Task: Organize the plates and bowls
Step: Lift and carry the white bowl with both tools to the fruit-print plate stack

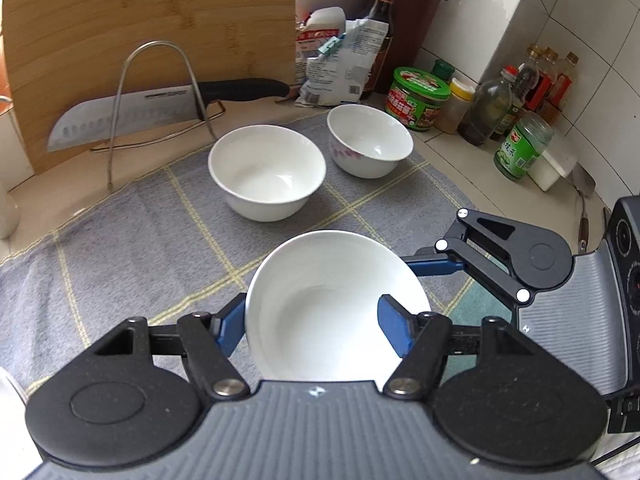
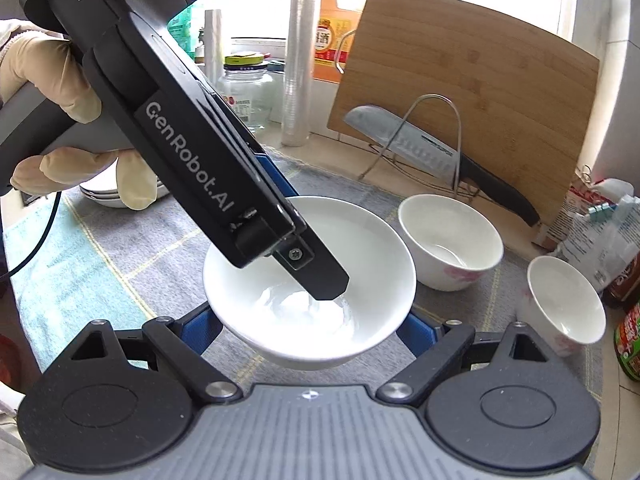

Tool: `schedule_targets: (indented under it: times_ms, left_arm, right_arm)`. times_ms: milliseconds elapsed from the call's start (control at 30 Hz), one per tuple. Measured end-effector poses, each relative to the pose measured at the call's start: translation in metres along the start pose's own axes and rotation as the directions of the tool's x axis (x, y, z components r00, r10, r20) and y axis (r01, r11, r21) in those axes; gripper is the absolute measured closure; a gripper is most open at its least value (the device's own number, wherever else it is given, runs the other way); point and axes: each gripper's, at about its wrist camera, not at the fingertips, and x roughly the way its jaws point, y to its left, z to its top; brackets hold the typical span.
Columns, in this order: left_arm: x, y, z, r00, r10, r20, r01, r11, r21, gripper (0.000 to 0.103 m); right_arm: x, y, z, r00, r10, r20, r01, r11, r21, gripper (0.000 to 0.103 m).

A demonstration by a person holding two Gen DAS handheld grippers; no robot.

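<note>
Left tool [image 1: 316, 326] pinches the rim of a white bowl [image 1: 332, 300] carried above the checked cloth [image 1: 132, 240], right tool [image 2: 308, 330] wide around its base without visible contact; likely nesting step, next lowering it squarely into the plain bowl [image 1: 267, 172].

counter [image 1: 452, 148] | grey cloth [image 1: 132, 240] - 2 bowls [image 1: 267, 172], jars [image 1: 418, 98]

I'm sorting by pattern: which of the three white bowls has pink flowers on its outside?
The far-right bowl, nearest the green-lidded jar. The middle bowl and the bowl held by the left gripper look plain white.
</note>
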Motion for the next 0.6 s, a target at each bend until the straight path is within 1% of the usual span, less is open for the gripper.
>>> schedule_targets:
  times_ms: [300, 600]
  left_arm:
    - [-0.047, 0.046, -0.035, 0.997, 0.072, 0.040, -0.069, 0.995, -0.078, 0.035]
    - [-0.088, 0.095, -0.064, 0.987, 0.149, 0.067, -0.137, 0.977, -0.163, 0.035]
  right_arm:
    - [0.026, 0.048, 0.033, 0.996, 0.089, 0.012, -0.088, 0.993, -0.078, 0.008]
    - [0.060, 0.092, 0.071, 0.985, 0.171, 0.016, -0.166, 0.974, -0.156, 0.008]
